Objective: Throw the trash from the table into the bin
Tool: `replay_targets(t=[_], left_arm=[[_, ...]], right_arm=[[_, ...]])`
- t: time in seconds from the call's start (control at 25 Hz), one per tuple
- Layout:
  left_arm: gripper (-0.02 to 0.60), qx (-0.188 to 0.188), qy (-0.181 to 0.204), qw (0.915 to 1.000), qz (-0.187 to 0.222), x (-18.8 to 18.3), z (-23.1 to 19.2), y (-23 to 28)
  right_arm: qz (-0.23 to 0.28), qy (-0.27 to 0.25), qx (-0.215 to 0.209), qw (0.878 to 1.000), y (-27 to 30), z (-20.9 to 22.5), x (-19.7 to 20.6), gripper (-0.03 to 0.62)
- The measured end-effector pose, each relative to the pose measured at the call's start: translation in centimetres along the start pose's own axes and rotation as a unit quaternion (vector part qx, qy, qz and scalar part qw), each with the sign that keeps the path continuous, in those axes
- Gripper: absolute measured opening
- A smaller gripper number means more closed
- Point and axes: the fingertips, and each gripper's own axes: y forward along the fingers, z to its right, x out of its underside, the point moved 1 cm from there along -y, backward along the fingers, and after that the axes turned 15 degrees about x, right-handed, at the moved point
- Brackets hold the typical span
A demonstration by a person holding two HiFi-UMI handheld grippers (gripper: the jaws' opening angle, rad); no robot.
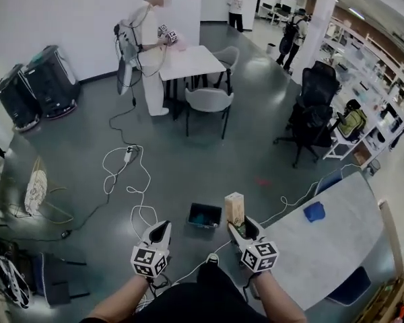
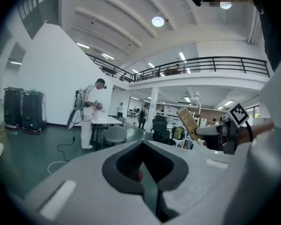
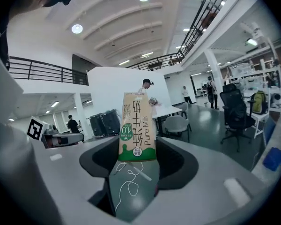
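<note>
My right gripper (image 1: 240, 226) is shut on a beige and green milk carton (image 1: 233, 208), which stands upright above the floor beside the table's left end. The right gripper view shows the carton (image 3: 136, 130) pinched at its base between the jaws of that gripper (image 3: 136, 167). A small dark bin (image 1: 204, 215) sits on the floor just left of the carton. My left gripper (image 1: 159, 232) hovers left of the bin, shut and empty. From the left gripper (image 2: 143, 173) the carton (image 2: 188, 122) appears to the right.
The grey table (image 1: 337, 247) at lower right carries a blue item (image 1: 314, 211). White cables (image 1: 124, 173) loop over the floor ahead. Farther off are a black office chair (image 1: 311, 116), a white table (image 1: 188, 60) with a person (image 1: 148, 52), and black cases (image 1: 37, 86).
</note>
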Motion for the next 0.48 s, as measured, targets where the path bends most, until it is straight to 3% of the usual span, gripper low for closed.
replay_targets(t=[0.24, 0.48], left_arm=[[0.0, -0.078, -0.007, 0.9967, 0.021, -1.9, -3.5, 2.5], [0.0, -0.105, -0.017, 0.994, 0.024, -2.4, -5.7, 4.5]], right_arm=[[-0.019, -0.024, -0.086, 0.996, 8.3, -0.2, -2.4, 0.272], [-0.051, -0.036, -0.105, 0.992, 13.7, 0.3, -1.6, 0.272]])
